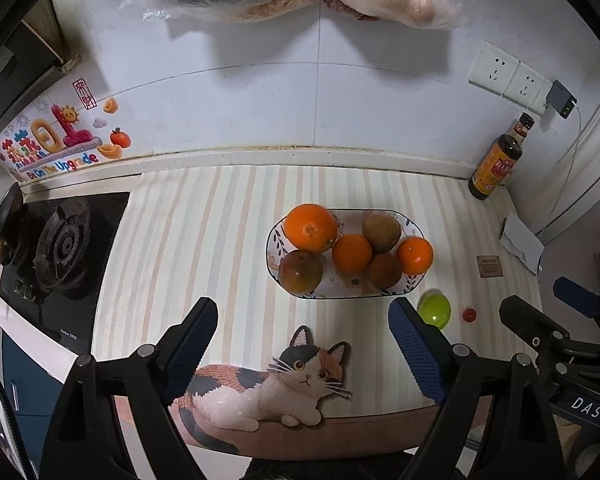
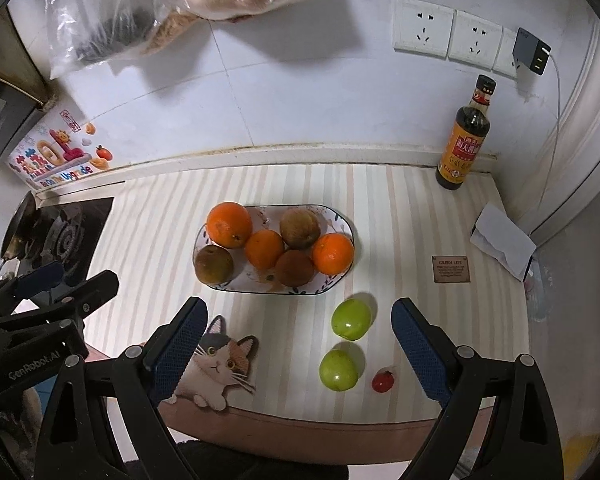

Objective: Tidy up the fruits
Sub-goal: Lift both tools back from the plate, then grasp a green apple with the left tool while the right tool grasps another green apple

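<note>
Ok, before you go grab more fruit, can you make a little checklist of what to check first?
1. Left tool open with nothing in it: ok.
2. Right tool open with nothing in it: ok.
3. All fruit on the plate: not ok. Two green fruits and a small red fruit lie on the counter.
4. Loose fruit apart from each other, easy to grab singly: ok.
5. Room on the plate: cannot tell. Six fruits, such as the big orange, nearly fill it.
6. Soy sauce bottle standing clear of the fruit: ok.
</note>
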Tool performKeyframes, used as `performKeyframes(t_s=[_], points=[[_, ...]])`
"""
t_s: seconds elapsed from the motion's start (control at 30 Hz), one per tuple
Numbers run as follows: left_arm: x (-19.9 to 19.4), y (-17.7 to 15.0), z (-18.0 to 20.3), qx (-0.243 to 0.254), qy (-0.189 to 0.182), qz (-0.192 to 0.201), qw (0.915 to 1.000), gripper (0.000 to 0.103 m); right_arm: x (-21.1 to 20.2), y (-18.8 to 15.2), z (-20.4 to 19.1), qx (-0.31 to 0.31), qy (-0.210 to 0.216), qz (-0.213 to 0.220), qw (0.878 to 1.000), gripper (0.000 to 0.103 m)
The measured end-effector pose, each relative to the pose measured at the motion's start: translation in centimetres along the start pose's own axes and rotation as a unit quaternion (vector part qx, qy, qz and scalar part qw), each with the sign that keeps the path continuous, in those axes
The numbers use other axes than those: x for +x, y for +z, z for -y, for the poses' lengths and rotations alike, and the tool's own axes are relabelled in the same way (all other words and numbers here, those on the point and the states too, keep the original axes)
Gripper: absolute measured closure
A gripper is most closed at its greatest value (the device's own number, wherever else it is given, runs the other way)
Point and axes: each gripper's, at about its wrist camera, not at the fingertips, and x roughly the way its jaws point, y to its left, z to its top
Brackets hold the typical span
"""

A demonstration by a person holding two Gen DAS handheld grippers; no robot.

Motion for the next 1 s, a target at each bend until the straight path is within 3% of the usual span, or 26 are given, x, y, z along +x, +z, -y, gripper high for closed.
performKeyframes(t_s=[0.2, 0.27, 0.37, 0.53, 0.67, 0.87, 0.93, 1.0], points=[[0.5, -0.4, 0.4, 0.004, -0.01, -0.007, 0.9999, 0.015, 0.1, -0.2, 0.0, 0.007, 0.017, -0.002, 1.0, 0.008], [1.4, -0.5, 1.1, 0.015, -0.002, -0.016, 0.9998, 0.0, 0.7, -0.4, 0.6, 0.016, 0.026, -0.011, 0.999, 0.008], [2.8, -1.0, 1.9, 0.021, 0.002, -0.022, 0.9995, 0.0, 2.3, -0.9, 2.3, 0.039, 0.038, -0.032, 0.998, 0.008], [7.6, -1.7, 4.4, 0.025, -0.019, -0.077, 0.9966, 0.0, 5.6, -2.1, 6.7, 0.091, 0.048, -0.069, 0.992, 0.008], [11.6, -2.7, 8.1, 0.043, -0.05, -0.123, 0.9902, 0.0, 8.3, -3.6, 11.0, 0.136, 0.035, -0.094, 0.986, 0.008], [17.5, -5.5, 14.1, 0.084, -0.066, -0.191, 0.9758, 0.0, 11.3, -5.7, 16.1, 0.185, 0.025, -0.105, 0.977, 0.008], [19.3, -6.4, 15.6, 0.092, -0.073, -0.218, 0.969, 0.0, 12.3, -6.4, 17.5, 0.191, 0.016, -0.112, 0.975, 0.019], [21.2, -7.4, 16.9, 0.097, -0.078, -0.248, 0.9606, 0.0, 13.2, -6.9, 18.4, 0.197, 0.015, -0.121, 0.973, 0.023]])
